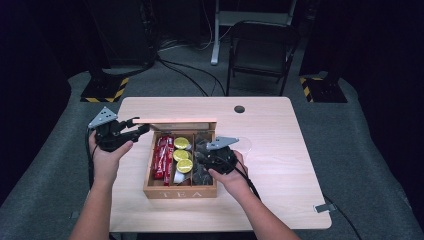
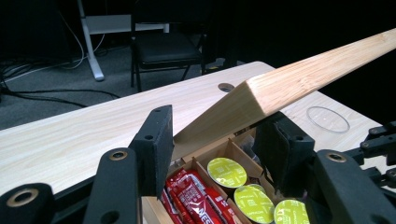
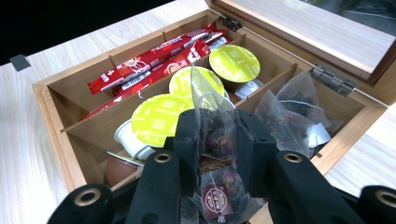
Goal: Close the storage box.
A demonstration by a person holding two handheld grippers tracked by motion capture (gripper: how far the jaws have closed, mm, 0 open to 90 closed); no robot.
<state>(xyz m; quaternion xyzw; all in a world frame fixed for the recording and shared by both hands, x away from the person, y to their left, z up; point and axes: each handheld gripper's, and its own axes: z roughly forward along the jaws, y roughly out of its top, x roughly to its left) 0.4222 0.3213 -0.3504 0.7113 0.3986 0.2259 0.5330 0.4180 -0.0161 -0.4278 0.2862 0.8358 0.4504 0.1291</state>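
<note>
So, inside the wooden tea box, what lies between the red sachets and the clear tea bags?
Green-lidded capsules in the middle compartment, in the right gripper view.

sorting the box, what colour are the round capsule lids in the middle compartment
Yellow-green foil lids on the round capsules in the wooden tea box, clearest in the right gripper view.

The high view looks forward and down from above the person's side of the surface (image 1: pixel 280 150), far enough off to take in all four edges, the floor and a chair (image 1: pixel 260 50) beyond the far edge. The left gripper view rides low and close, facing the far edge past the box lid (image 2: pixel 280 88), with the same chair (image 2: pixel 163 46) behind. The right gripper view sits just above the box (image 3: pixel 56 121), looking steeply down into its compartments. All three views share the open box (image 1: pixel 181 192) and its yellow capsules (image 1: pixel 182 155).
</note>
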